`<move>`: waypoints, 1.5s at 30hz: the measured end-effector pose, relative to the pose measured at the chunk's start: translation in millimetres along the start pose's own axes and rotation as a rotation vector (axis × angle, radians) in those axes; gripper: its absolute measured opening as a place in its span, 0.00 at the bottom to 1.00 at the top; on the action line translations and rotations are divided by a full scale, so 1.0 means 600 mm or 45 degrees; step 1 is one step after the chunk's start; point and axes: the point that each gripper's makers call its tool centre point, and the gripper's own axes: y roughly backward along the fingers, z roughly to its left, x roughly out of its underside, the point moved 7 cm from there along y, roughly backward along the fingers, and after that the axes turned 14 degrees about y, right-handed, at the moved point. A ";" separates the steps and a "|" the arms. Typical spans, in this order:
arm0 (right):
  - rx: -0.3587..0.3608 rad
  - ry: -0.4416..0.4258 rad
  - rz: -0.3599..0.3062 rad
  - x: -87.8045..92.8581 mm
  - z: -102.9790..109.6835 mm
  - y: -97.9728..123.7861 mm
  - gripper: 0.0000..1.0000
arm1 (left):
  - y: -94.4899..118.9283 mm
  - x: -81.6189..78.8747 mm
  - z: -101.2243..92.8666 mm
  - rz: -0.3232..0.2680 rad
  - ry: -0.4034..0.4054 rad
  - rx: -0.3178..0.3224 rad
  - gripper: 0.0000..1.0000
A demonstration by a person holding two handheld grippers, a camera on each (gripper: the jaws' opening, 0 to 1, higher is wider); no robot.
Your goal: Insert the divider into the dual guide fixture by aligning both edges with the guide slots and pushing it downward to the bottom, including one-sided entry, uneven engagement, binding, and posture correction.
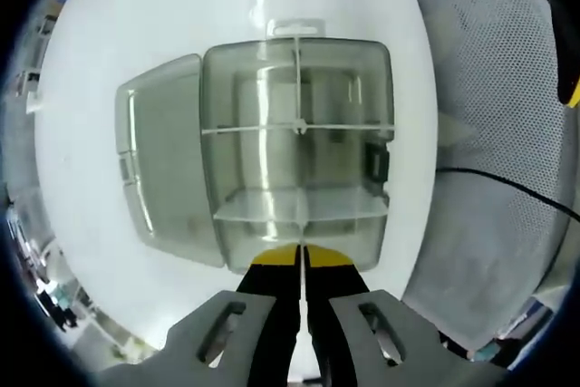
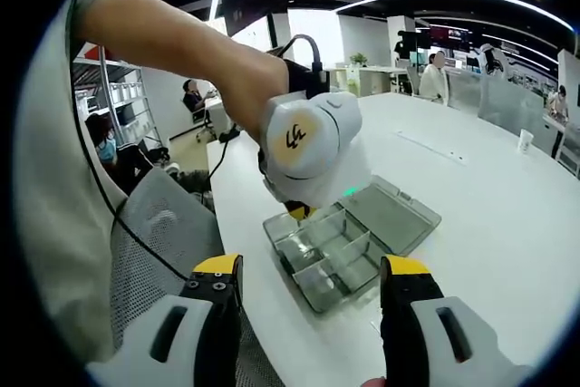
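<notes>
The clear plastic box (image 1: 297,147) lies open on the white round table (image 1: 100,70), its hinged lid (image 1: 159,160) folded flat beside it. Inside the box, thin translucent dividers cross each other; one long divider (image 1: 297,129) runs from side wall to side wall, seated in the wall slots, and a shorter one meets it at the middle. Past the table edge nearest the box hangs a grey mesh chair back (image 1: 494,88), with a black cable draped over it.

In the left gripper view the left gripper (image 1: 302,265) sits at the near wall of the box, its yellow-tipped black jaws pressed almost together — whether a thin divider edge lies between them cannot be told.

The right gripper view takes the box (image 2: 349,246) from farther back and to one side, and shows the left gripper (image 2: 299,212) from outside: a rounded white body held in a person's hand (image 2: 258,88), nose down into the end of the box nearest the chair. The right gripper (image 2: 310,283) hovers short of the box, jaws spread wide with nothing between them. Behind the table lie office shelving and seated people.
</notes>
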 end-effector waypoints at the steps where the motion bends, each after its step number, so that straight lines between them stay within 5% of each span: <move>1: -0.001 0.000 -0.001 0.000 0.000 0.000 0.59 | 0.000 0.000 0.000 0.000 -0.001 -0.001 0.00; 45: -0.007 0.028 0.011 -0.008 0.000 0.004 0.59 | -0.003 0.005 -0.002 -0.077 0.002 -0.013 0.00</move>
